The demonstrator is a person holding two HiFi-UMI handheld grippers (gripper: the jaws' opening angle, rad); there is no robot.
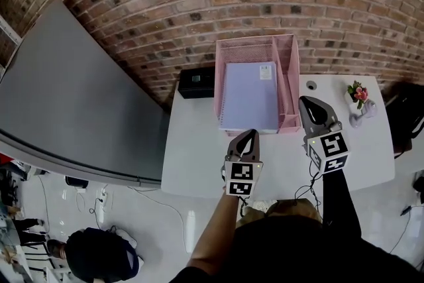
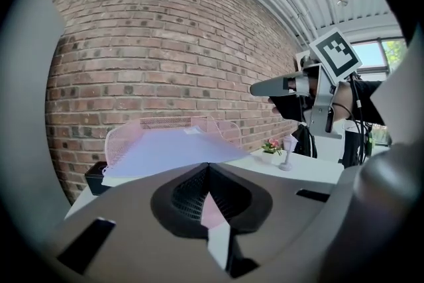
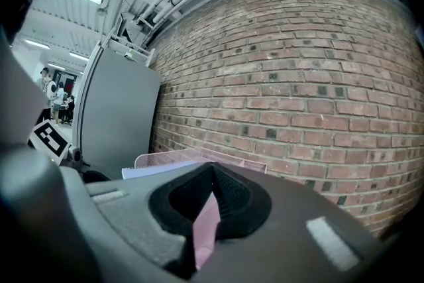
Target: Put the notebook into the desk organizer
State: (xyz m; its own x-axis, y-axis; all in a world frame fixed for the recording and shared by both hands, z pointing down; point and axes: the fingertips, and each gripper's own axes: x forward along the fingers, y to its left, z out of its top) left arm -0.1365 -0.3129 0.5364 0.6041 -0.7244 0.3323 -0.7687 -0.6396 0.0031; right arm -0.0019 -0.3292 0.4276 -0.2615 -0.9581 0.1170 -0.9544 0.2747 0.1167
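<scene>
Notebook (image 1: 250,97) is lying flat in the wide left compartment of the pink mesh organizer (image 1: 289,76), which is standing on the white table (image 1: 199,156) against the brick wall. Left gripper (image 1: 250,134) is pointing at the notebook's near edge, jaws pressed fully together and gripping nothing; whether its tip is touching the notebook cannot be confirmed. Right gripper (image 1: 306,101) is hovering just beside the organizer's right front corner, with its jaws meeting at the tip and carrying nothing. A black box (image 1: 196,83) is sitting to the organizer's left, and a small flower pot (image 1: 358,96) is standing well apart on the table's right side
</scene>
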